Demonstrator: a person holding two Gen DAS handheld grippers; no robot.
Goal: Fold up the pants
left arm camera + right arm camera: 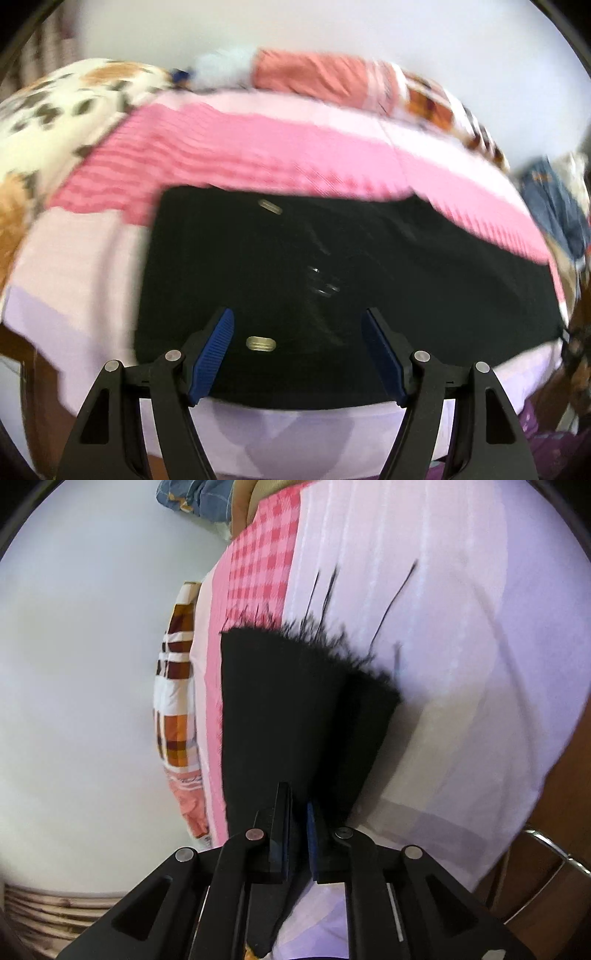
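Black pants (pixel 332 266) lie spread flat on a pink and lilac bedsheet (pixel 229 147), with small metal labels showing near the waist. My left gripper (pixel 297 350) is open above the pants' near edge, its blue pads (pixel 214 354) apart and holding nothing. In the right wrist view the black pants (pixel 288 716) stretch away with a frayed hem (pixel 325 638) at the far end. My right gripper (pixel 297 834) is shut on the pants' fabric near their closer end.
Pillows lie along the bed's far side: a cow-print one (pixel 48 110), a salmon one (pixel 317 74) and an orange checked one (pixel 177 686). Blue jeans (pixel 554 206) lie at the right. A white wall (pixel 74 664) stands behind. A wooden edge (pixel 554 830) borders the bed.
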